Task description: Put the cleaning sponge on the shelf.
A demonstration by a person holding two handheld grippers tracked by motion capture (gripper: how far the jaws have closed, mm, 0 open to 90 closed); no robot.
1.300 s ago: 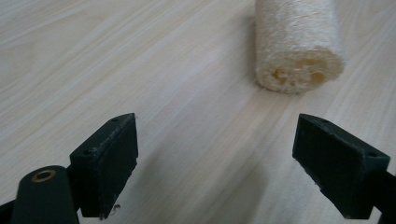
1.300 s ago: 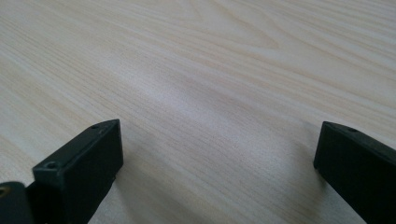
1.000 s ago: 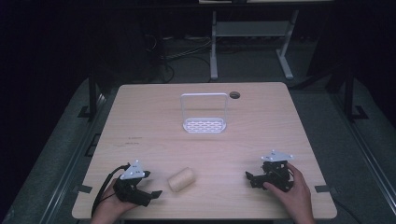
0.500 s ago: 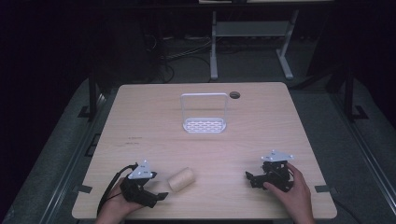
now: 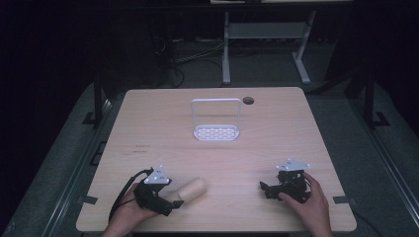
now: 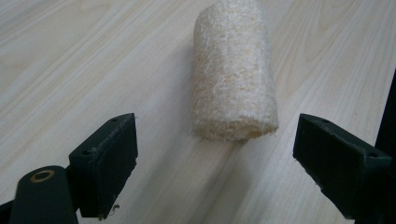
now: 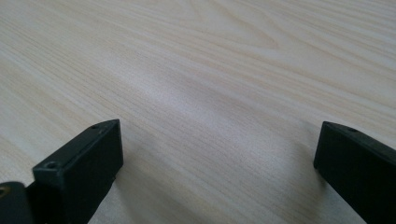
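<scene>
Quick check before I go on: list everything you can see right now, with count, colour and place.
loofah roll: one, pale tan, lying on its side near the front left, just ahead of the open left jaws
rack: one, white, upright frame on a slotted base, centre back
hole: one, dark, round, back of table
table: one, light wood
left gripper: one, black, front left, open, not touching the roll
right gripper: one, black, front right, open over bare wood
hands: two, on the grippers
</scene>
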